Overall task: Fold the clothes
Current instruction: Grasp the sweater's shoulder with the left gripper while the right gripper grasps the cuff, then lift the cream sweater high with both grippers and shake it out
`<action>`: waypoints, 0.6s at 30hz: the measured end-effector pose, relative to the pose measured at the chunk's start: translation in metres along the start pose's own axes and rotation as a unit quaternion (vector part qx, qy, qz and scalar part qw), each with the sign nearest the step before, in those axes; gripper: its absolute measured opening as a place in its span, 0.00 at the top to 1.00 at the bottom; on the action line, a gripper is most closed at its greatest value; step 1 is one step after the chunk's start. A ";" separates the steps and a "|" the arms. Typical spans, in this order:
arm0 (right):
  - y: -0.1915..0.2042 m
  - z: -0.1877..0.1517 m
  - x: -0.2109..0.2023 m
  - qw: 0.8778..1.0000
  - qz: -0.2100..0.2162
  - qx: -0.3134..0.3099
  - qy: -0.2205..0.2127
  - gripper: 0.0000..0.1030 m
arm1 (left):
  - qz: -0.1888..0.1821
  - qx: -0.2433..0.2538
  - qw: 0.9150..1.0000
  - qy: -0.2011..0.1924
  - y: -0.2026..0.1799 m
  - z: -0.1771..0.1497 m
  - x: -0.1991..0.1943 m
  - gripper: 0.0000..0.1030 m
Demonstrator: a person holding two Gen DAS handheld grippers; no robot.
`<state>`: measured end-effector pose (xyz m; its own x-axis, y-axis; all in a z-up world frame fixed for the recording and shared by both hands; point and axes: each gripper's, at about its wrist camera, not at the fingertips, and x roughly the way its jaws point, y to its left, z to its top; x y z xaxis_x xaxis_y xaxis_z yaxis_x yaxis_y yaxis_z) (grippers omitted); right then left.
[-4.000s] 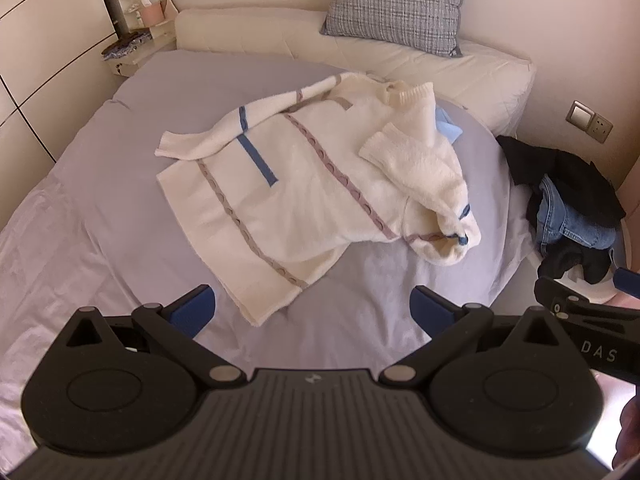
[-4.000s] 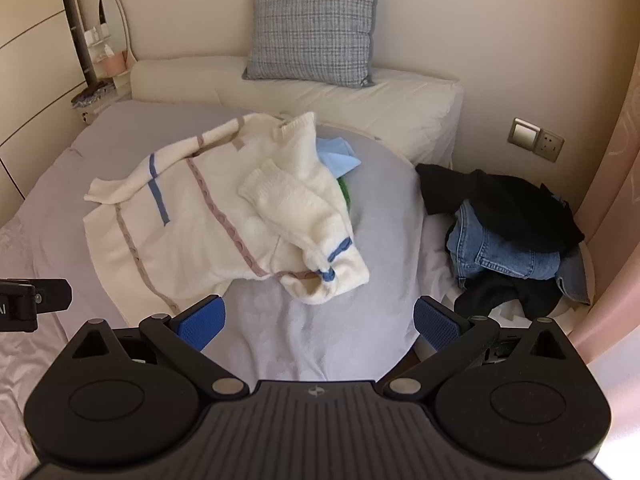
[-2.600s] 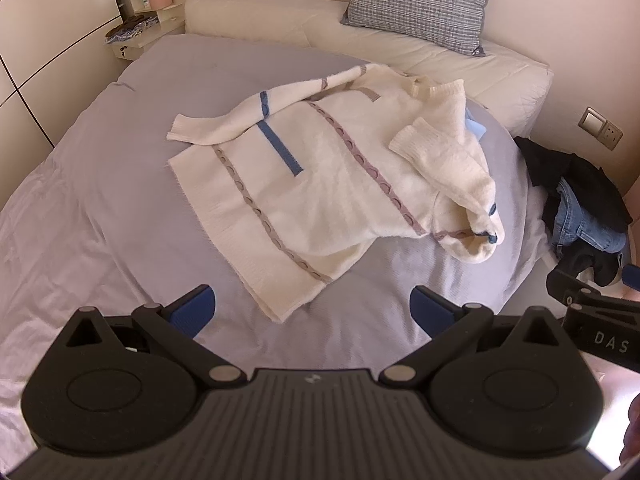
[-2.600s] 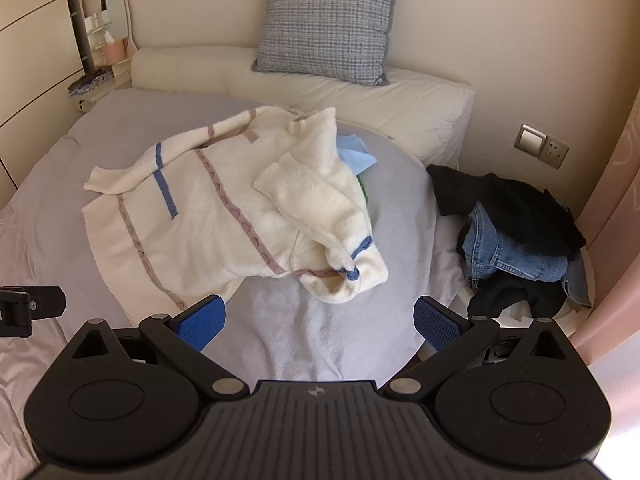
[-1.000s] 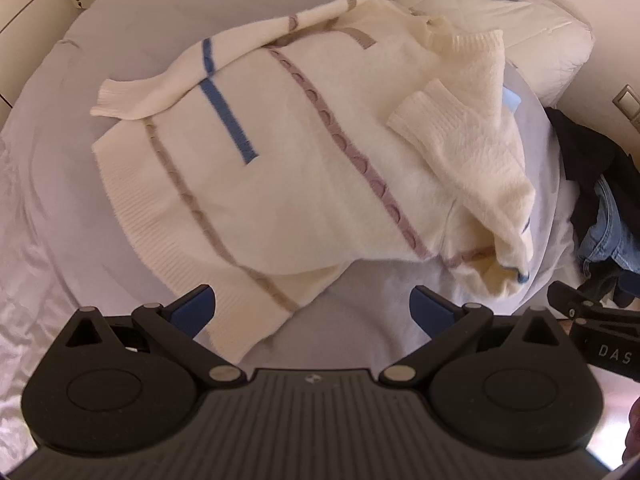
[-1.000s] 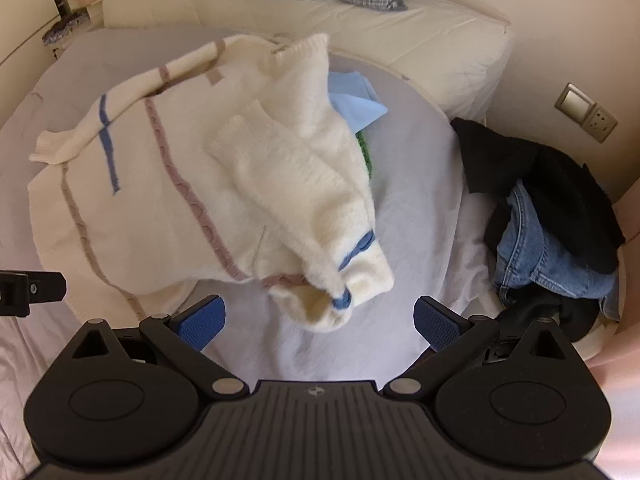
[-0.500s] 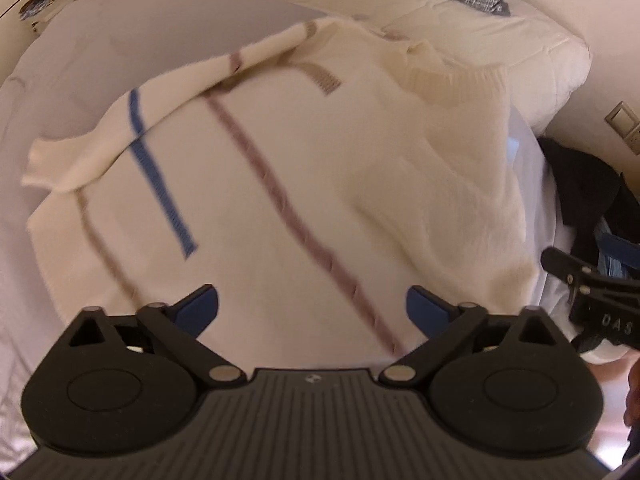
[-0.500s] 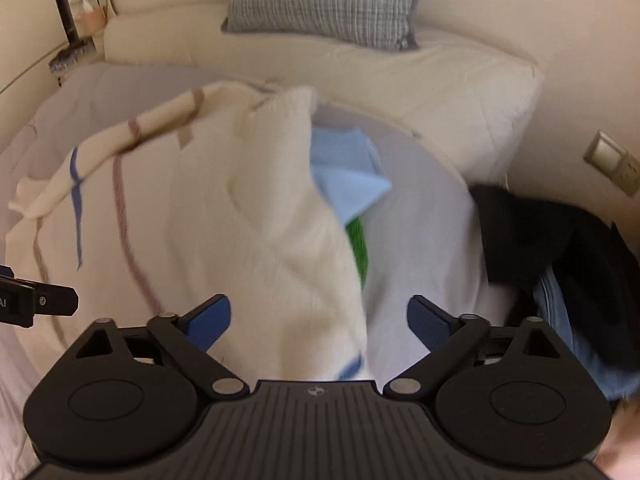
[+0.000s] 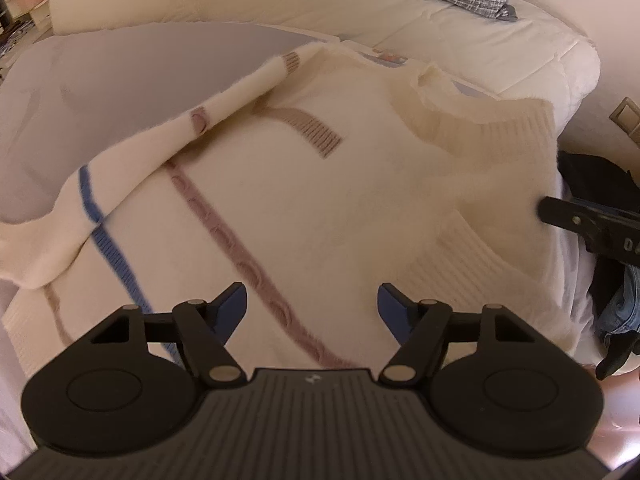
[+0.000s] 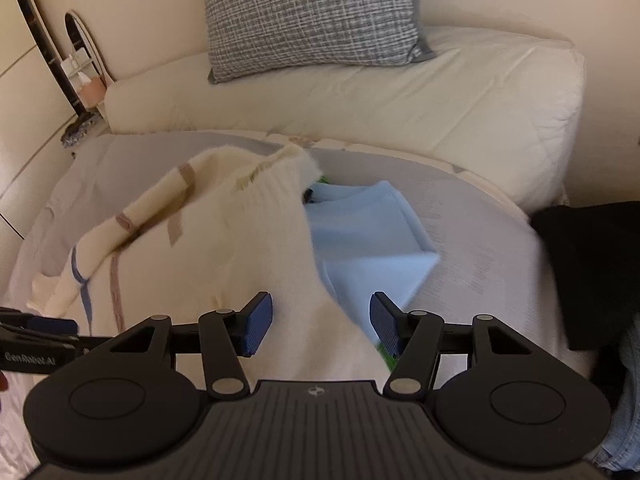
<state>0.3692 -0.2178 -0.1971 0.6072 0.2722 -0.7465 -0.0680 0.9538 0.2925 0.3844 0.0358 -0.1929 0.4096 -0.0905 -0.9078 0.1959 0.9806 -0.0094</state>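
Jaws, left: the left gripper [image 9: 312, 304] hangs low over the body of the cream knitted sweater with blue and brown stripes [image 9: 320, 200], its jaws closing; the knit lies under them but the blue pads [image 9: 230, 308] do not yet press it, so nothing is held.
Jaws, right: the right gripper [image 10: 320, 320] is closing too, with the sweater's right-hand fold [image 10: 288, 264] rising between the pads, apparently not yet pinched.
Sweater: it lies crumpled across the middle of the round bed with a grey sheet [image 9: 120, 64], collar toward the headboard side, one sleeve [image 9: 120, 160] draped along its left edge; spread this loosely, it likely needs lifting and flattening first.
Under the sweater: a folded light-blue garment [image 10: 372, 232] and a bit of green show at the sweater's right edge, so a deep pinch there risks catching them.
Bed's right edge: a heap of black cloth and blue jeans [image 9: 600, 240] waits, apparently next in turn.
Headboard side: a grey checked cushion [image 10: 312, 12] leans on the cream padded surround [image 10: 440, 92].
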 end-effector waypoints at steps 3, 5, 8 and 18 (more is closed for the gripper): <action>0.001 0.007 0.013 1.000 0.016 0.003 0.004 0.43 | -0.007 -0.006 1.000 0.002 0.005 0.003 0.008 0.33; 0.002 0.011 0.023 1.000 0.021 -0.002 0.009 0.44 | -0.008 -0.011 1.000 0.001 0.011 0.004 0.013 0.33; 0.004 0.015 0.036 0.999 0.027 -0.016 0.030 0.85 | -0.001 -0.017 1.000 -0.001 0.023 0.006 0.019 0.33; 0.008 0.033 0.035 0.998 0.057 -0.024 -0.017 0.87 | 0.066 -0.031 0.997 -0.037 0.066 0.013 0.030 0.32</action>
<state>0.4160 -0.2051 -0.2008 0.6190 0.3761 -0.6895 -0.1755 0.9220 0.3452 0.4209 0.0951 -0.2150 0.4927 0.0292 -0.8697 0.0820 0.9934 0.0798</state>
